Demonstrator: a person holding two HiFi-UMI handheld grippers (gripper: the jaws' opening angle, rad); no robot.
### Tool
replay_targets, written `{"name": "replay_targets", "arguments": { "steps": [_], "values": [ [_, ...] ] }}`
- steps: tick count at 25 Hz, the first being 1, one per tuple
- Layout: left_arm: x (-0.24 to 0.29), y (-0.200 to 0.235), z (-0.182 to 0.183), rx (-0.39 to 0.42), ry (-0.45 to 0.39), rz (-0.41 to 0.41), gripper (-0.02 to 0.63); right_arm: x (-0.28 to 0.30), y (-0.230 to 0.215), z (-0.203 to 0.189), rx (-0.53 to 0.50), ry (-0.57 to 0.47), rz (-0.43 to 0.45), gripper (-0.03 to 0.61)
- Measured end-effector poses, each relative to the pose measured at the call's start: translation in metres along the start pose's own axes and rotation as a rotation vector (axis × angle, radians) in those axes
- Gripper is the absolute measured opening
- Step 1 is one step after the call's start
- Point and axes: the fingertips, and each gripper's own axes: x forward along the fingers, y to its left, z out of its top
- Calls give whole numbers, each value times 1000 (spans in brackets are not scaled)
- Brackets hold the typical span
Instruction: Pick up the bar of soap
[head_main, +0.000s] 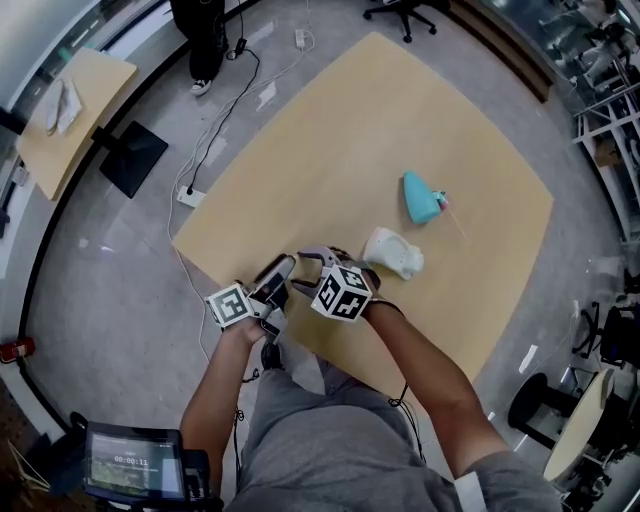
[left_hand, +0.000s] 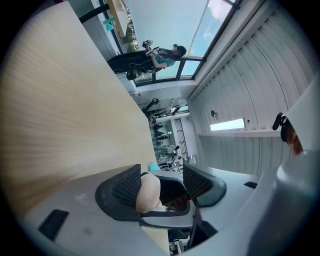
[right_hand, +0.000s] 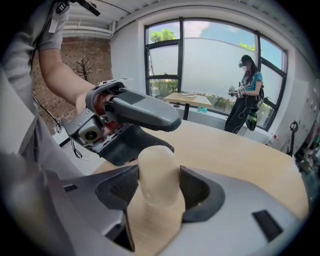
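Cream soap (right_hand: 157, 176), clamped in right tongs (right_hand: 158, 171)

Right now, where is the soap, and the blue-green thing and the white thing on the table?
bar of soap (right_hand: 156, 172): right gripper view, middle of its rounded cream face.
teal thing (head_main: 421, 197): head view, middle of its body.
white thing (head_main: 392, 252): head view, middle of its top.

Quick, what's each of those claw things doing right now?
Left gripper: open, fingers apart around one end of the bar of soap.
Right gripper: closed, holding the bar of soap.
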Motion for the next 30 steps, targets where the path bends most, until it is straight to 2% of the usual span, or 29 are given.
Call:
{"name": "replay_targets", "arguments": {
  "steps": [9,16,22,30],
  "values": [
    [-8,21,-6,-13,13,55,253,19,4,-14,6,33,7,261],
    [-19,37,-5,137,50,154,253,27,7,-21,-10,45,16,261],
    [-29,35,-5,158,84,213,253,24,4,-24,10,96,3,261],
    [-56,54,-2,159,72,253,253,39,1,-26,25,90,-38,261]
  ]
}}
